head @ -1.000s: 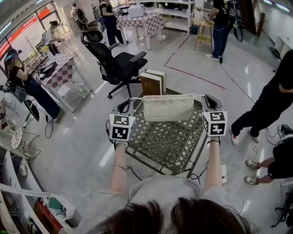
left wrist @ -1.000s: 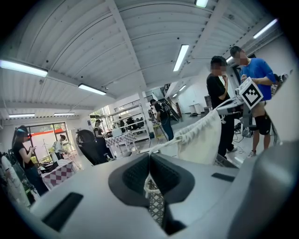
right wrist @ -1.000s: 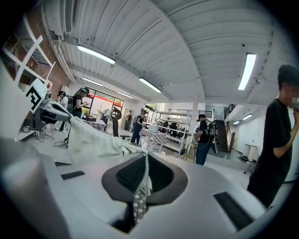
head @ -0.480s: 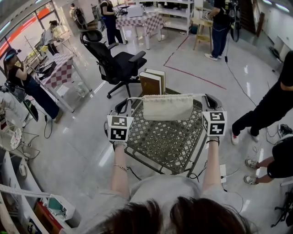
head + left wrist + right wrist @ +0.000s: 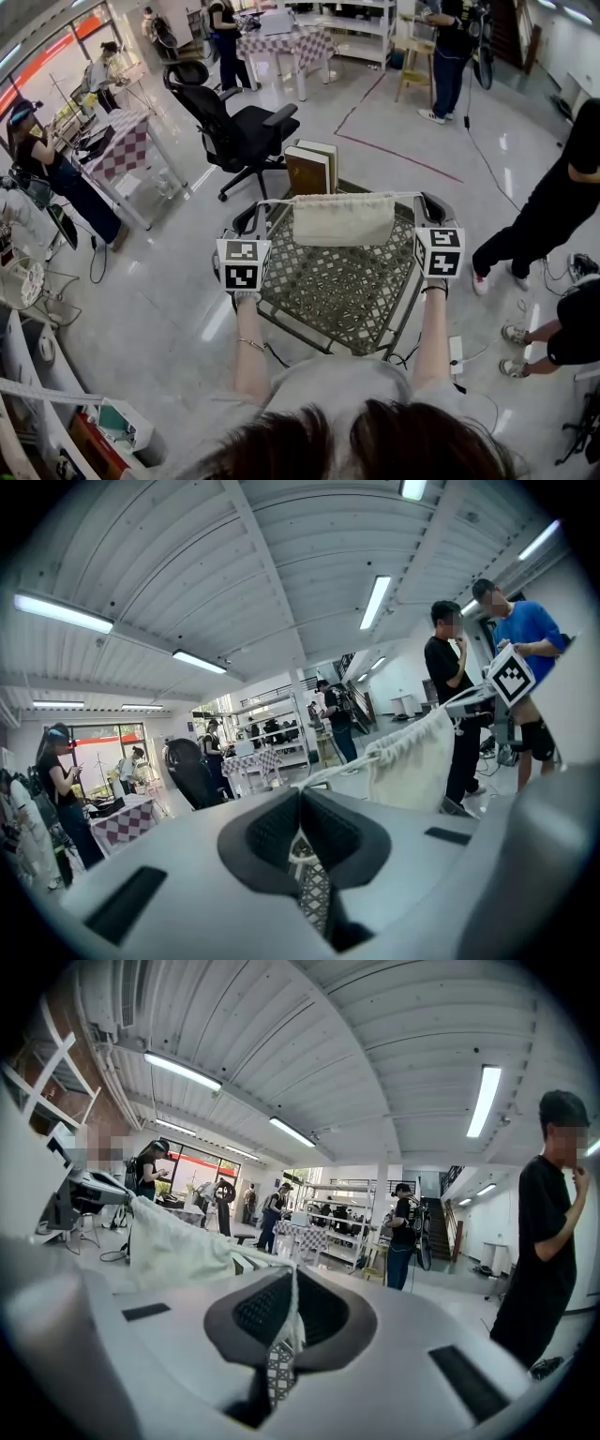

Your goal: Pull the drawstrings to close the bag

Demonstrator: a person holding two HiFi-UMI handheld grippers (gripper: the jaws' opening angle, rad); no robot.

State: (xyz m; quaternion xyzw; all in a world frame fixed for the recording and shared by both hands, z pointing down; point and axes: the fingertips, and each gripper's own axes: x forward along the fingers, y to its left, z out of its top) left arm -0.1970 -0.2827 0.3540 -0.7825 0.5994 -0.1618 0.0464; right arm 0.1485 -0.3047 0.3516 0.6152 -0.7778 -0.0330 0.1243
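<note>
Left forearm (image 5: 246, 337), right forearm (image 5: 433, 333): stretched forward, side by side, well apart; grippers point nearly level, a touch down.
Left gripper (image 5: 300, 808): jaws shut on the left drawstring (image 5: 338, 771); cord runs ahead and right of the jaws to the bag.
Right gripper (image 5: 291, 1297): jaws clamped on the right drawstring (image 5: 264, 1258); cord leads ahead and left.
Bag (image 5: 344, 220): slung between the two jaw pairs, mouth uppermost and gathered, apparently clear of the table (image 5: 337, 291).
Why so: opposed pulls on taut cords cinch the mouth; hanging free lets the cloth slide, I judge.
Progress: mouth looks near closed.
Beyond jaws: books (image 5: 314, 169), office chair (image 5: 239, 131).
</note>
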